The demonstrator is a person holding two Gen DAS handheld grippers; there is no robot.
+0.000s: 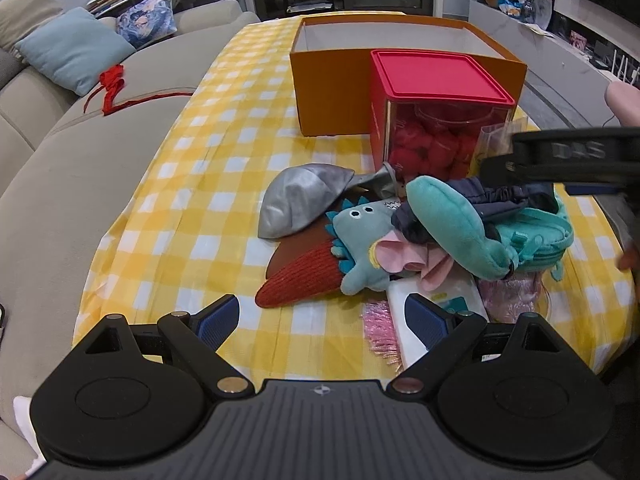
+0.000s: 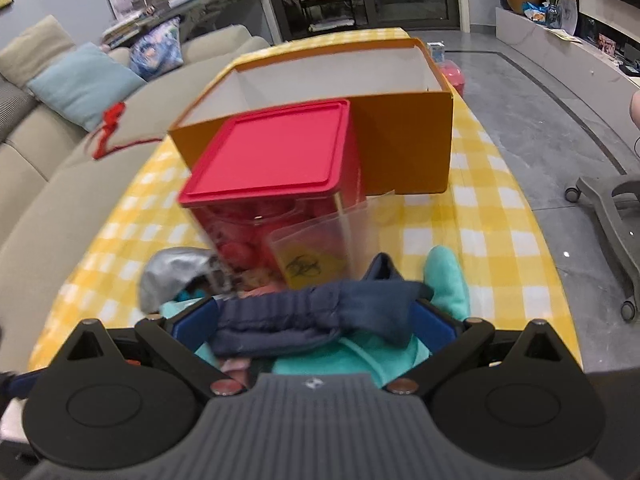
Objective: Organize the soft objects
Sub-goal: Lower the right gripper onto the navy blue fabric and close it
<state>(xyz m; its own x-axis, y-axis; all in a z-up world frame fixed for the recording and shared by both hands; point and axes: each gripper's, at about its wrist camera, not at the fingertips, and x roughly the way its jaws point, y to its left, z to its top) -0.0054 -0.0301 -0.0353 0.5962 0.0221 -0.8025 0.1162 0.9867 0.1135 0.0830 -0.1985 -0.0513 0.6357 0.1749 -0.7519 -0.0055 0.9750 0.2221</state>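
One orange box [image 1: 332,92] is sitting on the table [image 1: 192,168], with one red-lidded container [image 1: 436,120] in front of it and, nearer than that container, two teal plush toys [image 1: 452,224], one silver cap [image 1: 296,200] and one navy garment [image 2: 312,316].

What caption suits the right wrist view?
Open right gripper straddling navy cloth atop teal plush, orange box beyond.

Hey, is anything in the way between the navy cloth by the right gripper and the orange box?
Yes. The red-lidded container stands directly in front of the orange box, between it and the navy cloth lying across the open right gripper. A clear bag leans there too.
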